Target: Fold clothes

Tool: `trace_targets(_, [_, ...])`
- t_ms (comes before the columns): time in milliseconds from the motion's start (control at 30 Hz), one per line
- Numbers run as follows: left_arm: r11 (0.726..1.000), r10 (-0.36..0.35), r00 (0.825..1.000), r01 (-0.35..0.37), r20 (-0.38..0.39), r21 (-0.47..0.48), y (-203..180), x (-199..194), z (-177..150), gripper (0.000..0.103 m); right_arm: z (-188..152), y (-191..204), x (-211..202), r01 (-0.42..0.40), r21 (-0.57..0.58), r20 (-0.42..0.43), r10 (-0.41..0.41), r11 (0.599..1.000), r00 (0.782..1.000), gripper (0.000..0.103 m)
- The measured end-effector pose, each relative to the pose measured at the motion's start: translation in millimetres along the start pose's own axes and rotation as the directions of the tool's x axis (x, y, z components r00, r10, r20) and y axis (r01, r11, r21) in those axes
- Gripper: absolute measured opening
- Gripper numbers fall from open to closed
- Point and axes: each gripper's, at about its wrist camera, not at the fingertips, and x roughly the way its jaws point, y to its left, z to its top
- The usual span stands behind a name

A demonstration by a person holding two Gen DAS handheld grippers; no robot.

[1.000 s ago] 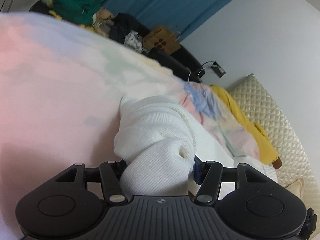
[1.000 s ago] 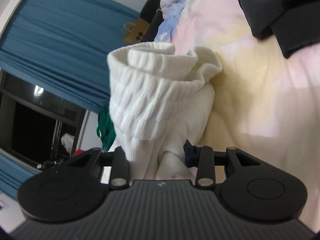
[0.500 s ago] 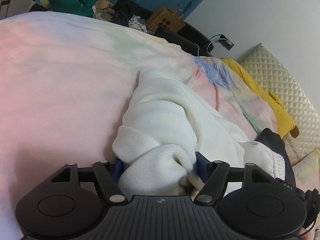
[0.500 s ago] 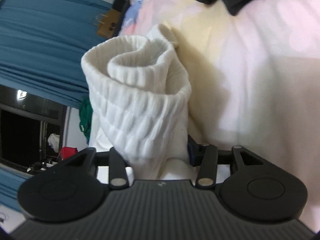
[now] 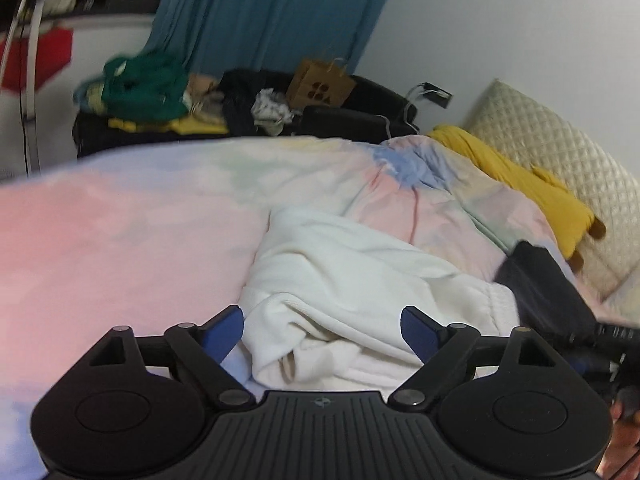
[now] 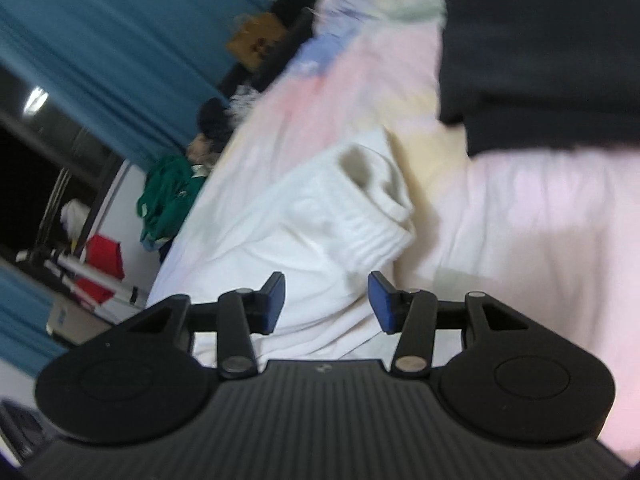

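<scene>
A white knit garment (image 5: 352,280) lies bunched on the pastel bedspread (image 5: 100,240). My left gripper (image 5: 322,330) is open, its blue pads on either side of the garment's near folds. In the right wrist view the same white garment (image 6: 304,232) lies on the bed with its ribbed cuff (image 6: 376,184) facing up. My right gripper (image 6: 326,300) is open just above the cloth. Neither gripper holds anything.
A folded black garment (image 6: 540,48) lies on the bed at the right, also seen in the left wrist view (image 5: 540,284). A yellow garment (image 5: 520,184) rests by the quilted headboard (image 5: 560,160). A pile of clothes (image 5: 152,92) and a paper bag (image 5: 320,88) stand beyond the bed.
Both grippers were shut on the white garment and holding it up. Both have opened and the garment now lies loose on the bed.
</scene>
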Motion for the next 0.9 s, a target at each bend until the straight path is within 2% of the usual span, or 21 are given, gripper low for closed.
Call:
trace_targets(67, [0.998,0.019,1.000,-0.020,0.022,0.052,-16,-32,0,0.097,-1,15,-23,-0.013,-0.060,0.023,0.014,0.998,1.000,0.050])
trace_targets(167, [0.994,0.015,0.998,-0.023,0.067,0.109,-38,-84,-3,0.103,-4,40,-53,-0.013,-0.150,0.063,0.022,0.989,0.998,0.061])
trace_targets(233, [0.989,0.017,0.995,-0.030,0.098,0.142,-50,-116,-8,0.103,-6,57,-73,-0.010,-0.208,0.090,0.030,0.978,0.996,0.074])
trace_targets(400, [0.979,0.038,0.983,-0.073,0.179,0.192,-74,-190,-26,0.103,-30,89,-124,-0.016,-0.338,0.142,0.067,0.941,0.988,0.091])
trace_targets(533, [0.981,0.027,0.975,-0.068,0.221,0.180,-80,-234,-46,0.103,-55,107,-151,0.011,-0.411,0.181,0.070,0.912,0.981,0.091])
trace_targets(633, [0.982,0.047,0.963,-0.093,0.264,0.163,-78,-260,-63,0.103,-77,113,-165,0.020,-0.450,0.207,0.082,0.893,0.975,0.091])
trace_targets(767, [0.985,0.047,0.953,-0.094,0.299,0.145,-69,-285,-84,0.103,-106,121,-172,0.035,-0.507,0.235,0.099,0.861,0.967,0.091])
trace_targets(900, [0.980,0.062,0.951,-0.115,0.302,0.160,-61,-297,-101,0.103,-124,122,-167,0.053,-0.524,0.254,0.096,0.850,0.962,0.091])
